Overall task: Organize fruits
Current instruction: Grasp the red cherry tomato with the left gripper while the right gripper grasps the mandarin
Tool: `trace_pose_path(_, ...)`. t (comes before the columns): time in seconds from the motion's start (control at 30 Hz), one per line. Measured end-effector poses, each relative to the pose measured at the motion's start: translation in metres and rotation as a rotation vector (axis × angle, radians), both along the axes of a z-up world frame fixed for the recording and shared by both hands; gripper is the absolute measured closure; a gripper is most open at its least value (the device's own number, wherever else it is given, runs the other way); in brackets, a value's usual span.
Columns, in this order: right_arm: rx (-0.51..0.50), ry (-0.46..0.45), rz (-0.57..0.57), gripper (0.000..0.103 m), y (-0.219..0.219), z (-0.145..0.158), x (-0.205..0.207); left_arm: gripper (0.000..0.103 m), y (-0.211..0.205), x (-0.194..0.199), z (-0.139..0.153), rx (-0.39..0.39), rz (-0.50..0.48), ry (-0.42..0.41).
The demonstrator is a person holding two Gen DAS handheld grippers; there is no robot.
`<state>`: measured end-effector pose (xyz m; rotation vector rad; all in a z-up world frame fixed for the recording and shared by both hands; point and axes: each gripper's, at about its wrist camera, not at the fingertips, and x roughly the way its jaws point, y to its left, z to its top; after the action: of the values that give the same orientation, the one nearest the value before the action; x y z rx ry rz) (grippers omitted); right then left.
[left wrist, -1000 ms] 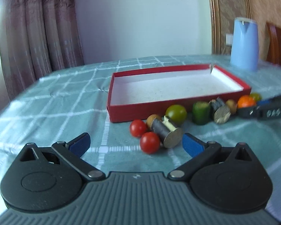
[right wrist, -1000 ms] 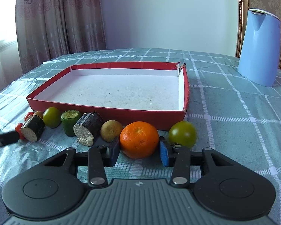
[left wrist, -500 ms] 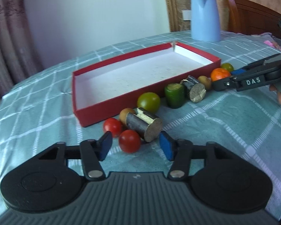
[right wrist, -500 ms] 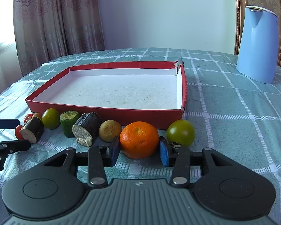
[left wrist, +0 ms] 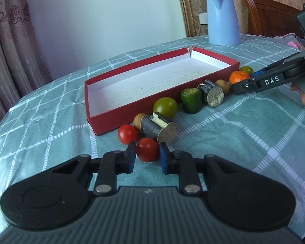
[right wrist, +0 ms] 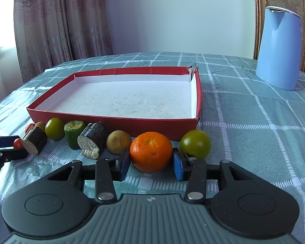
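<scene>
Claws both grip fruit: your left claw [left wrist: 146, 156] has just closed on a red cherry tomato [left wrist: 147, 149], your right claw [right wrist: 151, 163] clamps the orange [right wrist: 151, 151], both on the counter [left wrist: 244, 134] before the red box [right wrist: 111, 121].

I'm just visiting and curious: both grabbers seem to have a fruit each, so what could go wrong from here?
The left gripper has just closed on a red tomato; squeezed too hard, it might bruise or pop out. A dark cylinder piece lies right beside it and could get nudged and roll. The right gripper holds the orange near the red box wall; a low lift might catch it.
</scene>
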<state>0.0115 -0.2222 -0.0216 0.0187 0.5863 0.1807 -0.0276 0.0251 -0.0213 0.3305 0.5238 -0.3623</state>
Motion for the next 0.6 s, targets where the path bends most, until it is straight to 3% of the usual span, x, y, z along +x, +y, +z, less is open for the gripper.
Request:
trace_pose_path(0.33,-0.016,-0.069,-0.007,0.06,0.002,0.005,-0.011,0.081,0.002,-0.014,0.023,-0.096,0.027,-0.054)
trace_pose_path(0.6,-0.061,-0.125,-0.031,0.06,0.006,0.022,-0.004,0.081,-0.01,0.037,0.043,-0.185,0.07,-0.045)
